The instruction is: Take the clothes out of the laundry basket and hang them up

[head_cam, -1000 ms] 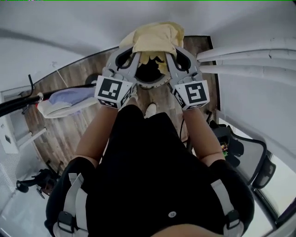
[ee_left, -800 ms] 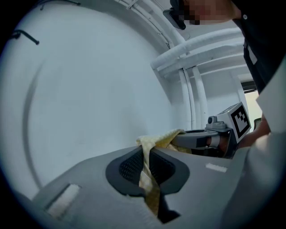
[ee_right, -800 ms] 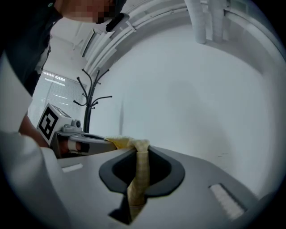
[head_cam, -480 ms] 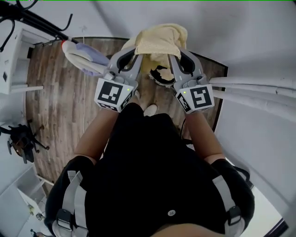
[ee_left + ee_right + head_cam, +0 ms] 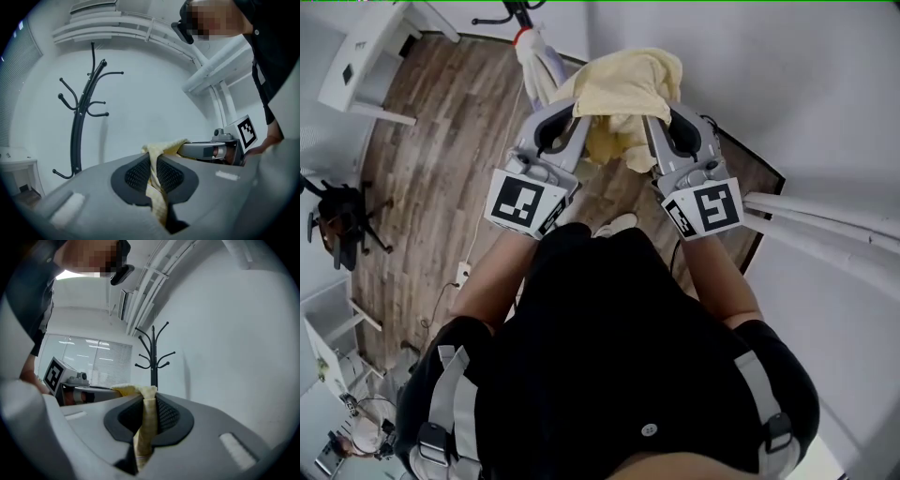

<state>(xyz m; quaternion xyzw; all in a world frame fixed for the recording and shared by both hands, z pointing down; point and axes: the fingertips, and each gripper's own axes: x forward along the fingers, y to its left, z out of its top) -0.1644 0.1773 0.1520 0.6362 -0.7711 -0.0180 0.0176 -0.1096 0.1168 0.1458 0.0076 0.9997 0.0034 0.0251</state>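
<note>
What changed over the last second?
The person turned from the laundry basket, now out of view; the lilac garment on the coat stand went from the head view's left to its top. Unchanged: left gripper and right gripper stay shut on the yellow garment.

We read the yellow garment (image 5: 623,84) as soft, matt, nubbly cloth | left gripper (image 5: 153,174) and right gripper (image 5: 146,416): smooth grey matt plastic | their pads (image 5: 136,174): black, mesh-textured | floor (image 5: 441,159): matt, grained wood planks | coat rack (image 5: 77,131): black, smooth, metal as far as we can tell
</note>
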